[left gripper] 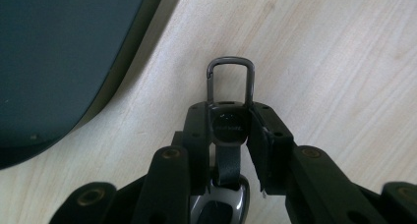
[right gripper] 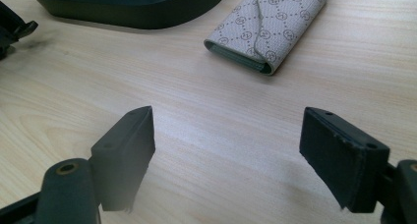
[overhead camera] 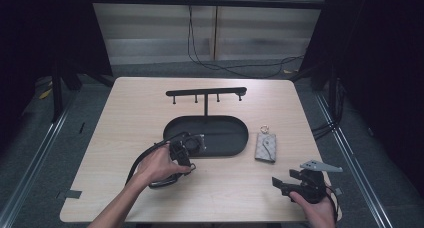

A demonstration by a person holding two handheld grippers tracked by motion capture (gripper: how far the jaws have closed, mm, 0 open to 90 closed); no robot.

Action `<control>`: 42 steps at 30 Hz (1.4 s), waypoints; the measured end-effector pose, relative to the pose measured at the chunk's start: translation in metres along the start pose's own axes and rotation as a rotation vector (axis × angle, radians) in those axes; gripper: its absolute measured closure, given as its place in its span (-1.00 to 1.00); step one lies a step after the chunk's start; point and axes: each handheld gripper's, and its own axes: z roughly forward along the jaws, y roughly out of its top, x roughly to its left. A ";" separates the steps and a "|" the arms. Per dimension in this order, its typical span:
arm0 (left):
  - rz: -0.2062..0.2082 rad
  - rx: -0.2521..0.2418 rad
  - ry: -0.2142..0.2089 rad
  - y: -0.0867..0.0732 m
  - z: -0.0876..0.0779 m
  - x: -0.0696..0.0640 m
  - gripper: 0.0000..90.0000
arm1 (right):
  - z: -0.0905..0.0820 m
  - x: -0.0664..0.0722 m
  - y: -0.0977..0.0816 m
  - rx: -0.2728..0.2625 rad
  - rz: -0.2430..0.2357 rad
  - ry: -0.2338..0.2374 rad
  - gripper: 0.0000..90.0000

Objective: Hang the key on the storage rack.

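My left gripper [left gripper: 228,121] is shut on a black key fob [left gripper: 227,128]. The fob's grey metal clip [left gripper: 230,79] sticks out past the jaw tips over the wooden table, and a dark strap hangs back between the jaws. In the high view the left gripper [overhead camera: 186,163] sits under a hand just left of the black oval tray [overhead camera: 225,138]. My right gripper [overhead camera: 282,180] rests near the front right edge of the table. Its jaws [right gripper: 226,145] stand wide open with only bare wood between them.
A beige patterned key wallet [overhead camera: 266,147] lies right of the tray, ahead of the right gripper [right gripper: 268,25]. A black rack with short pegs [overhead camera: 206,93] rises from the tray's back. The tray's edge [left gripper: 49,62] is close on the left gripper's left.
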 end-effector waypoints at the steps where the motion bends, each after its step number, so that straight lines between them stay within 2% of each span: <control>1: 0.005 0.000 0.000 -0.001 -0.002 0.000 0.57 | 0.000 0.000 0.000 0.001 0.000 0.000 -0.53; 3: 0.005 -0.008 0.000 -0.002 -0.005 0.002 0.57 | 0.000 0.000 0.000 0.001 0.000 -0.001 -0.53; 6: -0.016 -0.023 -0.004 -0.005 -0.009 0.002 0.57 | 0.000 0.000 0.000 0.001 0.000 -0.004 -0.53; 12: -0.007 -0.021 0.025 -0.006 -0.019 0.000 0.57 | 0.000 0.000 0.000 0.002 -0.001 -0.005 -0.53; 14: -0.025 -0.034 0.024 -0.006 -0.024 0.000 0.58 | 0.000 0.000 0.000 0.002 0.001 -0.006 -0.53; 17: -0.025 -0.047 0.025 -0.008 -0.031 0.002 0.57 | 0.000 0.000 0.000 0.002 0.001 -0.006 -0.53; 18: -0.040 -0.057 0.027 -0.009 -0.033 0.002 0.58 | 0.000 0.000 0.000 0.002 0.001 -0.006 -0.53; 19: -0.025 -0.051 0.031 -0.009 -0.035 0.003 0.57 | 0.000 0.000 0.000 0.003 0.001 -0.006 -0.53; 20: -0.037 -0.065 0.028 -0.010 -0.037 0.003 0.58 | 0.000 0.000 0.000 0.002 0.000 -0.005 -0.53; 21: -0.035 -0.060 0.028 -0.011 -0.040 0.003 0.57 | 0.000 0.000 0.000 0.003 0.002 -0.006 -0.53; 23: -0.042 -0.088 0.033 -0.014 -0.048 0.002 0.57 | 0.000 0.000 0.000 0.001 0.002 -0.007 -0.53; 27: -0.046 -0.099 0.030 -0.016 -0.057 0.002 0.57 | 0.000 0.000 0.000 0.004 0.001 -0.005 -0.53; 29: -0.031 -0.087 0.030 -0.017 -0.063 0.004 0.57 | 0.000 0.000 0.000 0.002 0.000 -0.005 -0.53; 30: -0.047 -0.101 0.030 -0.017 -0.064 0.003 0.57 | 0.000 0.000 0.000 0.003 0.002 -0.006 -0.53; 33: -0.052 -0.108 0.041 -0.019 -0.073 0.005 0.57 | 0.000 0.000 0.000 0.004 0.003 -0.006 -0.53; 40: -0.068 -0.137 0.039 -0.023 -0.083 0.010 0.57 | 0.000 0.000 0.000 0.005 0.003 -0.003 -0.53; 42: -0.058 -0.142 0.041 -0.024 -0.086 0.012 0.58 | 0.000 0.000 0.000 0.005 0.003 -0.003 -0.53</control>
